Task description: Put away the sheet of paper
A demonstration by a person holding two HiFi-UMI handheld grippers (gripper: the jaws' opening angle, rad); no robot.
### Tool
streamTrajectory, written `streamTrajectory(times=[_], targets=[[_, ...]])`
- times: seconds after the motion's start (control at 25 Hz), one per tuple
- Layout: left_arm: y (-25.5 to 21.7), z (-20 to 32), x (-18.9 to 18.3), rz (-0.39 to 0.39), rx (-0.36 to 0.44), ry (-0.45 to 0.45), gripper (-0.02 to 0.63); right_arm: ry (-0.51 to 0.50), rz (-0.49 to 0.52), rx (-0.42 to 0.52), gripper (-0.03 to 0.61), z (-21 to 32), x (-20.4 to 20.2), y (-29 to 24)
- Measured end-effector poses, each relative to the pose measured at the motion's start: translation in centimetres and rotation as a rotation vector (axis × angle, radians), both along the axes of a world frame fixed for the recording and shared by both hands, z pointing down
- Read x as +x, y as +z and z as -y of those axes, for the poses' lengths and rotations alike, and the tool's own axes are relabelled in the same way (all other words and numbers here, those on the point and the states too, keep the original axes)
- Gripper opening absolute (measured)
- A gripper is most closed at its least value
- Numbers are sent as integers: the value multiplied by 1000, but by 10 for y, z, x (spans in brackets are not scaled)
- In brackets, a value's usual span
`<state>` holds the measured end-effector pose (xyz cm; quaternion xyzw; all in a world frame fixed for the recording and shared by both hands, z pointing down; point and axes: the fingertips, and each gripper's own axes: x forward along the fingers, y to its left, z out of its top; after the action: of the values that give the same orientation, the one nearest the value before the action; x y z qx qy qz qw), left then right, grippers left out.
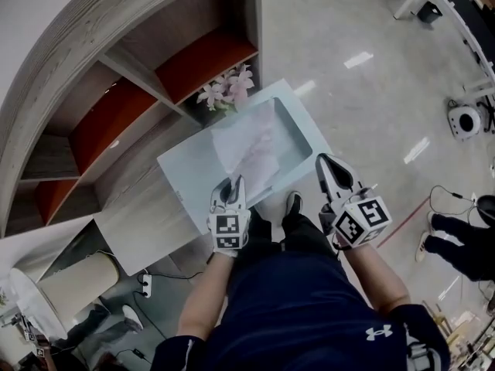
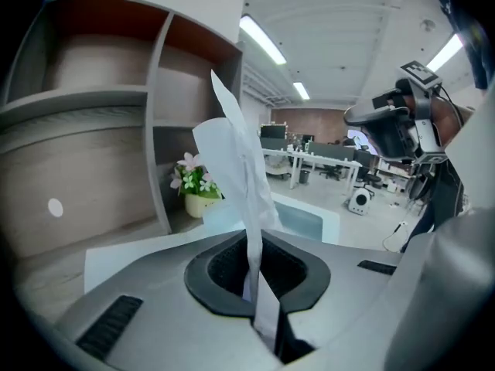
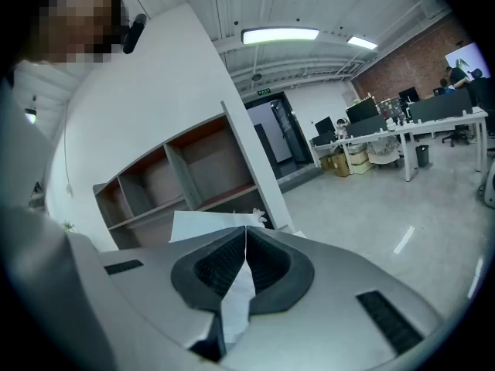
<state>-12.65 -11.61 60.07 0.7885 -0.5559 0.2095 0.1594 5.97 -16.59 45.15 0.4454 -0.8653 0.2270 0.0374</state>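
**Layout.** A curved shelf unit (image 1: pixel 93 76) with orange-backed compartments fills the upper left of the head view. Its lower ledge is taken as the desk (image 1: pixel 135 222). A pale shallow tray (image 1: pixel 193 172) lies on the desk at frame centre, its hollow toward the upper right.

**Task item.** The sheet of paper (image 1: pixel 247 149) is seen over the tray's hollow, creased and standing on edge. Contact with the tray cannot be judged.

**Tongs.** The left tongs (image 1: pixel 232 185) are clamped on the sheet's near edge. In the left gripper view the paper rises straight out from between the closed pads. The right tongs (image 1: pixel 329 165) are pressed together just right of the tray. A white sliver shows low in their gap, and what it is cannot be told.

**Small items.** Potted pink flowers (image 1: pixel 228 91) stand just behind the tray.

**Step in hand (judgement).**
- The sheet should be lowered until its free end rests in the hollow.
- It should then be tipped flat before the grip is released, so that it does not spring out.
- The flowers should be kept clear.

**Writing.**
- No words can be read.
- A white logo (image 1: pixel 377 332) is noted on the dark shirt.
- Black-and-white square markers are noted on both cubes.
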Motion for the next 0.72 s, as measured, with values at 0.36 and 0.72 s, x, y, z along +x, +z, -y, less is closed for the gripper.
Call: streamTrajectory(times=[0.36,0.72], targets=[[68,-7,-9,-179,-255,-95,28,29,-16,-57,14,8,13,24],[106,4,-48,-389,-482,-280,29,46,-31,-98,14,11,20,39]])
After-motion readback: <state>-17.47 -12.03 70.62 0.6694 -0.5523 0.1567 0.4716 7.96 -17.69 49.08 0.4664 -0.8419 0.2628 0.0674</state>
